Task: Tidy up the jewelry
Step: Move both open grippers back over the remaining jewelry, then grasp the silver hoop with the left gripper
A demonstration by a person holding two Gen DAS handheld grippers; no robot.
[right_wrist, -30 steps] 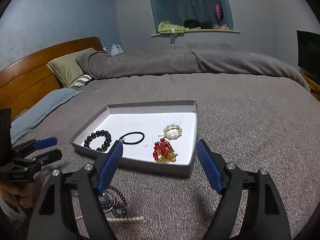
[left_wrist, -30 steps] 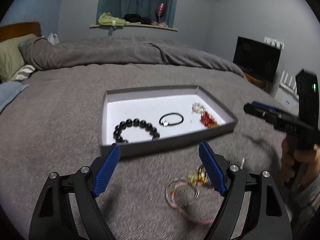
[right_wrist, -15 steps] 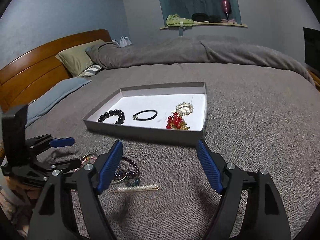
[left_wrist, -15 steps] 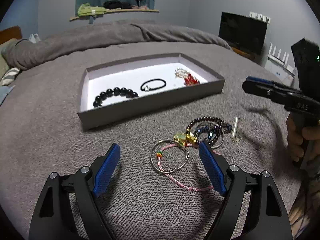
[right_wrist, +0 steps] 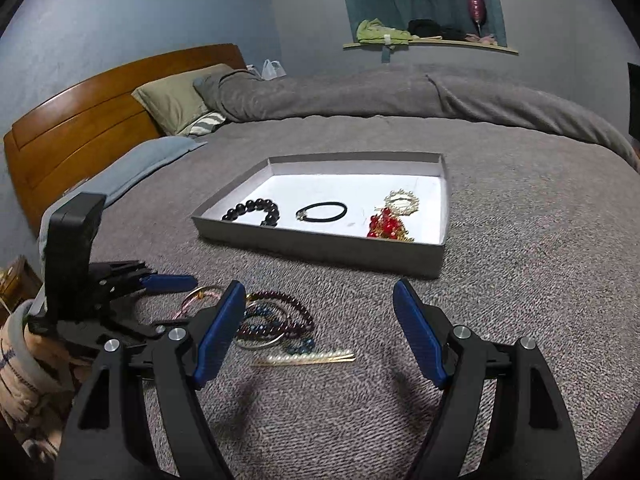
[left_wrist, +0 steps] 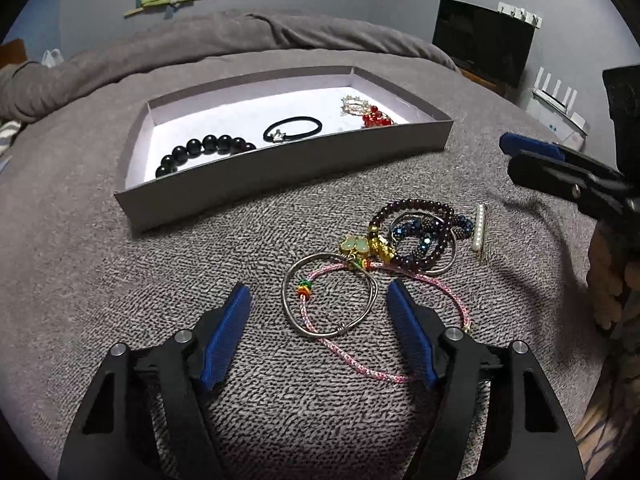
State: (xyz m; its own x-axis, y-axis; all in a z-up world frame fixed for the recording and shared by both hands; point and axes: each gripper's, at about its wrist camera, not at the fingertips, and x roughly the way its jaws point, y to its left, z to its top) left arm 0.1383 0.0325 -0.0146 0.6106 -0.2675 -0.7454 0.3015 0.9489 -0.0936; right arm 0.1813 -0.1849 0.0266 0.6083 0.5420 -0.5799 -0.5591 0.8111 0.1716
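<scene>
A grey tray (left_wrist: 280, 168) with a white floor lies on the bed and holds a black bead bracelet (left_wrist: 204, 150), a black hair tie (left_wrist: 294, 128) and red-and-gold pieces (left_wrist: 370, 114). A loose pile lies in front of it: a silver bangle (left_wrist: 330, 294), a pink cord (left_wrist: 440, 292), a dark purple bead bracelet (left_wrist: 416, 236), blue beads and a pearl hairpin (left_wrist: 480, 230). My left gripper (left_wrist: 320, 304) is open, straddling the bangle just above it. My right gripper (right_wrist: 320, 308) is open and empty, above the blanket right of the pile (right_wrist: 276, 324).
The grey blanket (right_wrist: 520, 280) covers the bed. A wooden headboard (right_wrist: 80, 120) and pillows stand at the far left in the right wrist view. A black TV (left_wrist: 484, 40) and a white router (left_wrist: 556, 100) stand beyond the bed's right edge.
My left gripper has pulled back from the tray and come down over the loose pile, the bangle now between its fingers. My right gripper has also drawn back from the tray.
</scene>
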